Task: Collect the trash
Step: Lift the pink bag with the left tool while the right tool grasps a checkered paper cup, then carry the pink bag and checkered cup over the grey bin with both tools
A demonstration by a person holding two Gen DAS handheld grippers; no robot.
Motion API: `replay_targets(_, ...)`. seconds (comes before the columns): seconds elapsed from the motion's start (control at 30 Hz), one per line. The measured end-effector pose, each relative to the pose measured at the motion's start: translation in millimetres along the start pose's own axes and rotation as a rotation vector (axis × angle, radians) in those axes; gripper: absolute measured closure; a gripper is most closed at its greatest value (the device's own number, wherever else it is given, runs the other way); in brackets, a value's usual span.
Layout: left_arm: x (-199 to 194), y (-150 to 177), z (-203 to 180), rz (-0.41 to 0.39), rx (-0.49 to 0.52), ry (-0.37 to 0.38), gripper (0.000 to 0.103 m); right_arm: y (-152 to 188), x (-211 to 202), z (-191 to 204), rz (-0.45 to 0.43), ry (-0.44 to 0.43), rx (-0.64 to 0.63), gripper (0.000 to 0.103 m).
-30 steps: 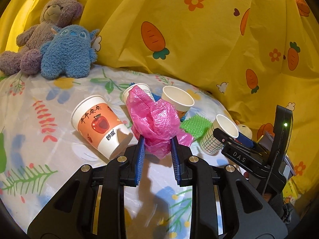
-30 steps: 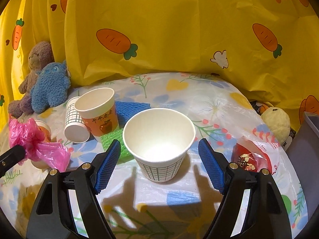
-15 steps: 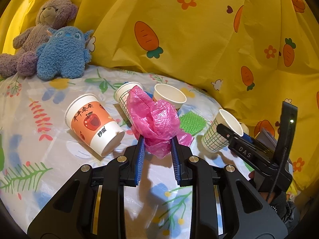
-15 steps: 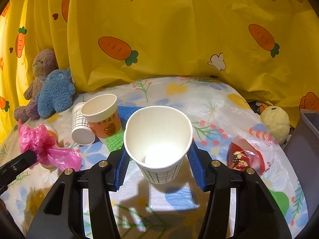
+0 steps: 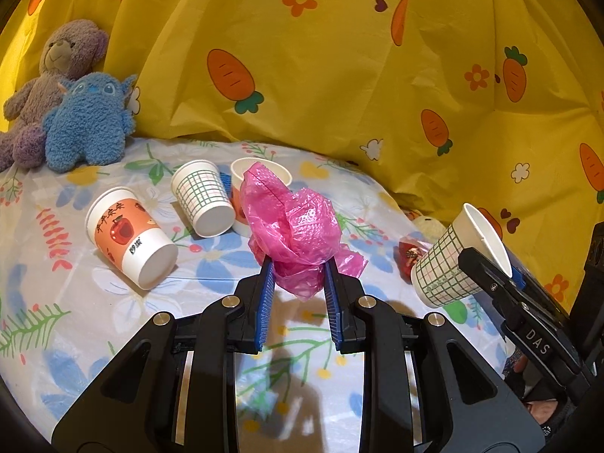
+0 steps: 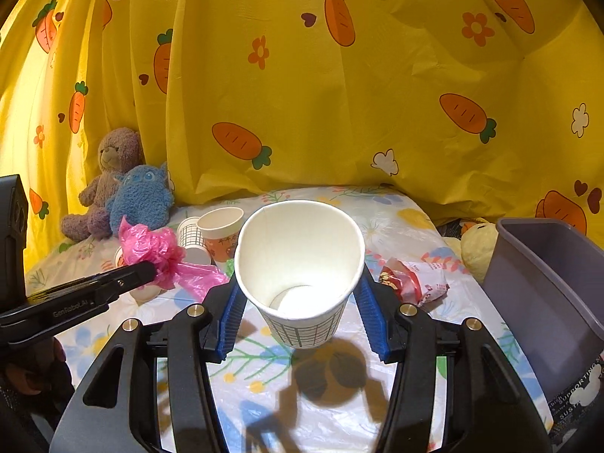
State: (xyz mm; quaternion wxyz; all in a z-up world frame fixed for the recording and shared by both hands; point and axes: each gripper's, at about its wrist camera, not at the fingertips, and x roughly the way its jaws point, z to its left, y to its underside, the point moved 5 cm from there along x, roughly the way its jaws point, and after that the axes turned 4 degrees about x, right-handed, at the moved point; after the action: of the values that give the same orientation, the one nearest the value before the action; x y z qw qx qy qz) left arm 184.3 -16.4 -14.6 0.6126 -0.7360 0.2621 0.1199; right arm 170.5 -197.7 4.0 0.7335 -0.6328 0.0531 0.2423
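Two grips on the go, operator — your left gripper (image 5: 296, 270) is clamped on the crumpled pink plastic bag (image 5: 294, 222), blue pads pinching its lower folds, the bag bunched up above the fingertips and clear of the flowered sheet (image 5: 75, 302). Your right gripper (image 6: 298, 294) has just been closing and now squeezes the green-checked paper cup (image 6: 300, 264) between both pads; the cup sits mouth toward the camera, tilted, lifted off the sheet with its shadow below it.

Just right of that cup lies a red-and-white wrapper (image 6: 413, 283) on the sheet, and at the right edge stands a grey bin (image 6: 547, 302), near the wrapper but apart from it.

Further out — an apple-print cup (image 5: 128, 236) lies on its side, base toward you; beside it a second checked cup (image 5: 202, 196) is also tipped over, touching an upright cup (image 5: 260, 173) half hidden behind the bag.

Farthest back, a blue plush (image 5: 87, 120) leans against a purple teddy bear (image 5: 45, 79) under the yellow carrot-print curtain (image 5: 339, 75).
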Motion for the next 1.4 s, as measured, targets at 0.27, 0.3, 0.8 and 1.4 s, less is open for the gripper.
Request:
replay_targets(0.27,3,0,-41,0.004,0.071,0.044,0.079,-2,-30,-19,-0.041,0.028,0.013,0.049)
replay_targets(0.3,3,0,-46,0.004,0.08,0.05,0.079,-2,-33,-22,-0.046,0.033,0.013,0.049)
replay_targets(0.8,22,-10,-122,0.006,0.193,0.148,0.079,-11,-70,-66,-0.118,0.131,0.038,0.049)
replay_targets(1.4,53,-46,-272,-0.023,0.388,0.395,0.079,-40,-119,-177,-0.254,0.427,0.132,0.049)
